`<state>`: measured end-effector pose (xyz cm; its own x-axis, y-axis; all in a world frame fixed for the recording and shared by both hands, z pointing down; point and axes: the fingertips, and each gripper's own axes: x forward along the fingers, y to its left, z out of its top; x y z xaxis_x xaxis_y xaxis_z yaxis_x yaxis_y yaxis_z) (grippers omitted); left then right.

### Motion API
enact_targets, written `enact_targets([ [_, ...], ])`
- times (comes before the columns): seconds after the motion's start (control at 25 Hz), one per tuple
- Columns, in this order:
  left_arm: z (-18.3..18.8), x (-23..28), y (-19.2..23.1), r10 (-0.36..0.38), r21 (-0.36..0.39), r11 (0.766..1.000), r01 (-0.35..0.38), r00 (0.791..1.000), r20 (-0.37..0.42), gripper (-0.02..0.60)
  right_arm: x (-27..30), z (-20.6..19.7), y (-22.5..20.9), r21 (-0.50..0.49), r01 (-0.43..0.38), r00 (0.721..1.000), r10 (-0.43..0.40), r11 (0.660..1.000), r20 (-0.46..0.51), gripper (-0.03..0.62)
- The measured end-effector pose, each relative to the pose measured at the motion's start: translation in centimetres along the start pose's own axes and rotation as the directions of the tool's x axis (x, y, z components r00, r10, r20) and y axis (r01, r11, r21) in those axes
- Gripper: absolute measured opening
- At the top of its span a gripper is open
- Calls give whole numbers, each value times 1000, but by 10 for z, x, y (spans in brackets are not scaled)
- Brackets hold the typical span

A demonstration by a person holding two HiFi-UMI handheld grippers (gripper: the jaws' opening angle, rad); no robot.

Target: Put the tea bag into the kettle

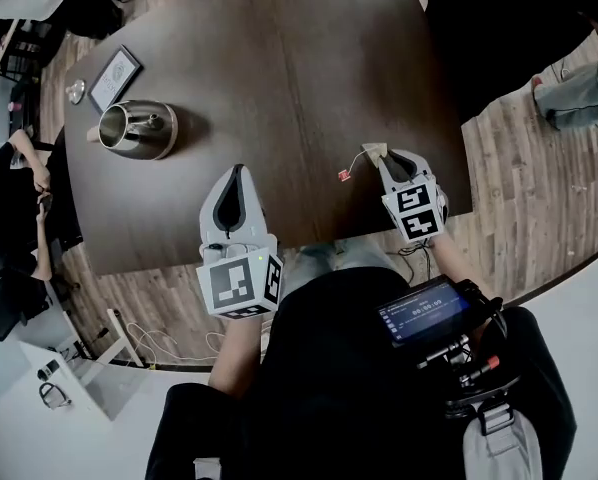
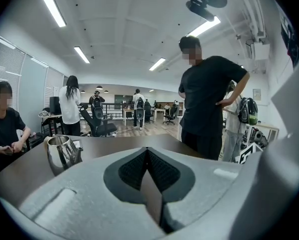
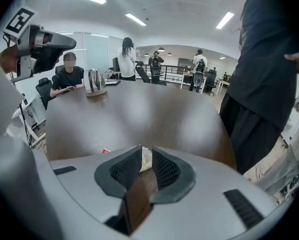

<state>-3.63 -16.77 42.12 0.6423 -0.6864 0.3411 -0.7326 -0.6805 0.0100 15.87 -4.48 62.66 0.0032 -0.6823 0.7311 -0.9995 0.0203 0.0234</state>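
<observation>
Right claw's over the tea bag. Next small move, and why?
Probably close the right claw on the tea bag: the bag sits between its parted jaws, lying on the table, and the kettle stands well apart from it.

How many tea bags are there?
1. The tea bag lies near the table edge, at the tips of the right claw, its red tag beside it. Another could hide inside the kettle.

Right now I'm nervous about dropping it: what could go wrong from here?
On the right gripper, the jaws stand apart with the tea bag only at their tips, so a lift may leave it behind. Its string and red tag trail on the table and could snag. The kettle stands far across the table, a long carry.
</observation>
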Motion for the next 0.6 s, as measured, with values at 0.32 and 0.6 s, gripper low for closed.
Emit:
enact_targets([
  [0.32,3,2,5,19,-5,1000,-19,1000,2,3,11,-6,9,-10,-6,999,6,1000,-52,56],
  [0.6,4,3,8,20,-11,1000,-20,1000,-3,3,9,-7,9,-5,5,997,-6,1000,-73,8],
])
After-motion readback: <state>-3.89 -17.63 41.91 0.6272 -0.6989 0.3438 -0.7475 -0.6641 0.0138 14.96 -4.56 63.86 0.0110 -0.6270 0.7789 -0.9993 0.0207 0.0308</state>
